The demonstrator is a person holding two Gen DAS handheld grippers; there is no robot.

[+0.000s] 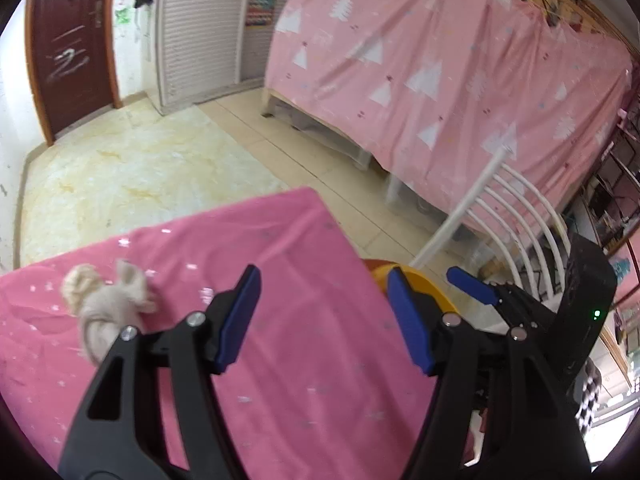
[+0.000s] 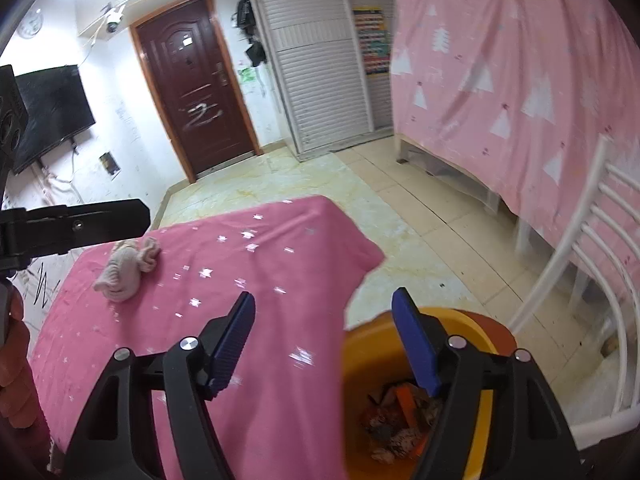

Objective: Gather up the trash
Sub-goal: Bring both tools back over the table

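Note:
A crumpled beige cloth wad (image 1: pixel 108 304) lies on the pink-covered table (image 1: pixel 304 360), to the left of my open, empty left gripper (image 1: pixel 324 308). The wad also shows in the right wrist view (image 2: pixel 126 270) at the table's far left. My right gripper (image 2: pixel 324 336) is open and empty, its right finger over the orange bin (image 2: pixel 476 408) beside the table. The bin holds several pieces of crumpled trash (image 2: pixel 400 420). In the left wrist view the bin's rim (image 1: pixel 424 284) shows past the table edge, with the right gripper's blue fingertip (image 1: pixel 472 286) beyond it.
A white slatted chair (image 2: pixel 592 288) stands right of the bin. A bed draped in a pink sheet (image 1: pixel 460 76) fills the right. Tiled floor (image 2: pixel 304 176) leads to a dark door (image 2: pixel 196 88). My left gripper's black body (image 2: pixel 76 226) enters the right wrist view at left.

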